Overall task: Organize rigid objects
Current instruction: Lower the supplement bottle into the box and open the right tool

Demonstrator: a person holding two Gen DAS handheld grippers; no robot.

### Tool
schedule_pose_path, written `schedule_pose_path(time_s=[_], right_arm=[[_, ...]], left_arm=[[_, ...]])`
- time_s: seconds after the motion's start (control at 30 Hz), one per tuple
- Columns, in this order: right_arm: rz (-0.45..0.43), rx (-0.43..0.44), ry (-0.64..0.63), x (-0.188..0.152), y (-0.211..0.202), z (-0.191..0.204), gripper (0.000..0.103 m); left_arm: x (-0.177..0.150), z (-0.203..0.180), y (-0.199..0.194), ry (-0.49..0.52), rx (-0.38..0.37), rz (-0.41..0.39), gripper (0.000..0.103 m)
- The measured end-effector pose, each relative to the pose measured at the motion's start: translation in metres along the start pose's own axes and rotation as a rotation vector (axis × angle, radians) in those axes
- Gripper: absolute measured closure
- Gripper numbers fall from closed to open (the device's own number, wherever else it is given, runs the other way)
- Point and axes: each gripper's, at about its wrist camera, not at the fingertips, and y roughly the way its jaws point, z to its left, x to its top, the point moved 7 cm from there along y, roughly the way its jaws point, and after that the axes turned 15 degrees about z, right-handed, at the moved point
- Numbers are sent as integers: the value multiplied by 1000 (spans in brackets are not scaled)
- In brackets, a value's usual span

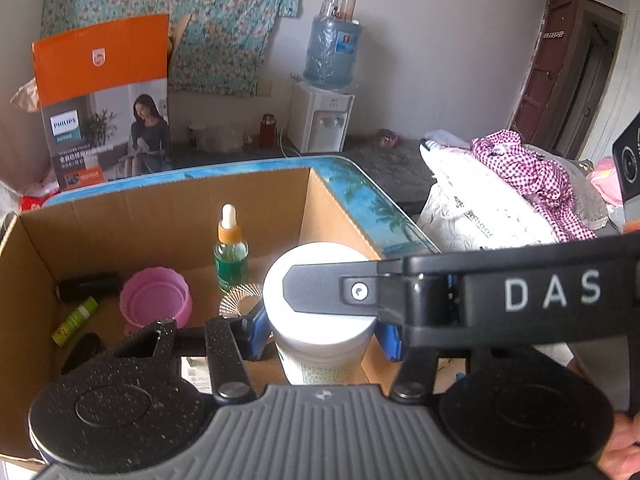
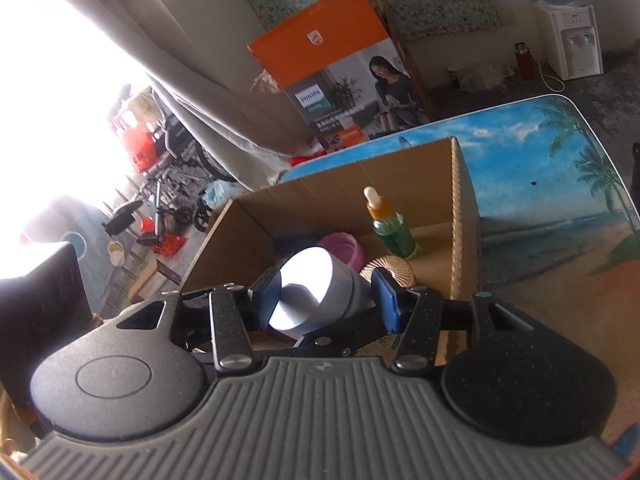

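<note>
A white-lidded jar (image 1: 320, 320) stands upright between my left gripper's blue pads (image 1: 256, 330), over the near edge of an open cardboard box (image 1: 168, 216). My left gripper (image 1: 322, 338) is shut on it. The right gripper's finger (image 1: 332, 288) lies across the jar's lid. In the right wrist view the same jar (image 2: 316, 292) sits between my right gripper's blue pads (image 2: 384, 300); my right gripper (image 2: 324, 300) appears shut on it. Inside the box are a green dropper bottle (image 1: 231, 252), a pink cup (image 1: 156, 298), a gold ribbed disc (image 1: 240, 300), a green tube (image 1: 74, 320) and dark items.
The box stands on a table (image 2: 540, 184) with a beach print. An orange Philips carton (image 1: 104, 100) stands behind it. A water dispenser (image 1: 324, 92) is at the far wall. Bags and checked cloth (image 1: 520, 188) lie to the right.
</note>
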Motion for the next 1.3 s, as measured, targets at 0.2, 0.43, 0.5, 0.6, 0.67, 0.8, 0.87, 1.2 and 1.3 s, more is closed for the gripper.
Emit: schedule_pose_path(time_s=[0.2, 0.43, 0.5, 0.6, 0.67, 0.8, 0.87, 1.2, 1.3], right_arm=[[21, -34, -15, 1, 9, -4, 53], [31, -83, -31, 1, 15, -7, 51], [34, -93, -34, 1, 17, -8, 51], [38, -104, -32, 0, 19, -12, 50], [41, -105, -28, -1, 20, -14, 50], [37, -109, -24, -2, 19, -16, 49], [30, -110, -22, -2, 17, -16, 48], [-72, -72, -9, 0, -10, -12, 37], [-129, -56, -5, 0, -29, -6, 33]], left_arm=[[-1, -1, 9, -5, -10, 27, 49], [-3, -1, 18, -8, 0, 53, 49], [-3, -1, 19, -7, 9, 52, 48], [-1, -2, 17, 1, 16, 37, 47], [-1, -3, 18, 6, 21, 38, 47], [-2, -4, 18, 7, 29, 39, 40], [-2, -5, 17, 13, 40, 32, 35], [-6, -4, -15, 30, 62, -50, 10], [-11, 3, -35, 12, 56, -96, 7]])
